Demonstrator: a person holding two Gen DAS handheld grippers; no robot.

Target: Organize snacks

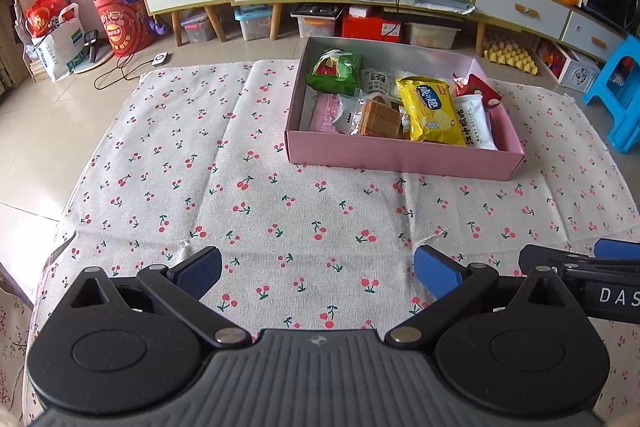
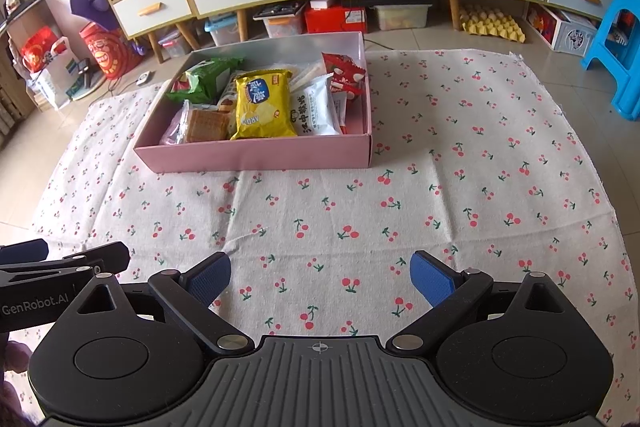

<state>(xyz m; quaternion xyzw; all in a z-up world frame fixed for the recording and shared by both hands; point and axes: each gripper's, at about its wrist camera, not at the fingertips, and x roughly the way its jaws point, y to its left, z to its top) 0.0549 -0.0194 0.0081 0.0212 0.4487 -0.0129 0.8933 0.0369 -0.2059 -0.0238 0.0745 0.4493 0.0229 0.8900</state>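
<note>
- While both tools hang low over the cherry-print cloth [image 1: 280,187], neither carries anything: the left gripper [image 1: 318,273] has its jaws spread wide, and the right gripper [image 2: 320,277] likewise, with only bare cloth between the blue pads.
- All snacks visible sit inside the pink box [image 2: 256,157], which rests on the cloth well ahead of both grippers, to the right in the left wrist view and to the left in the right wrist view.
- Contents noted: yellow chip bag [image 2: 262,105] lying on top near the front wall; white packet [image 2: 318,107] just beside it; red packet [image 2: 344,71] propped against the side wall; green bag [image 2: 206,77] toward the back; clear-wrapped wafers [image 2: 206,126] at the front.
- No snack is seen loose on the cloth; judged, the task is at or near completion.
- Handling judgement: the packets look light, soft and slick. The chip bag is air-filled and its contents crushable; take it by a crimped end seam, not across the belly. The wafers appear brittle; grip lightly on the wrapper edge.
</note>
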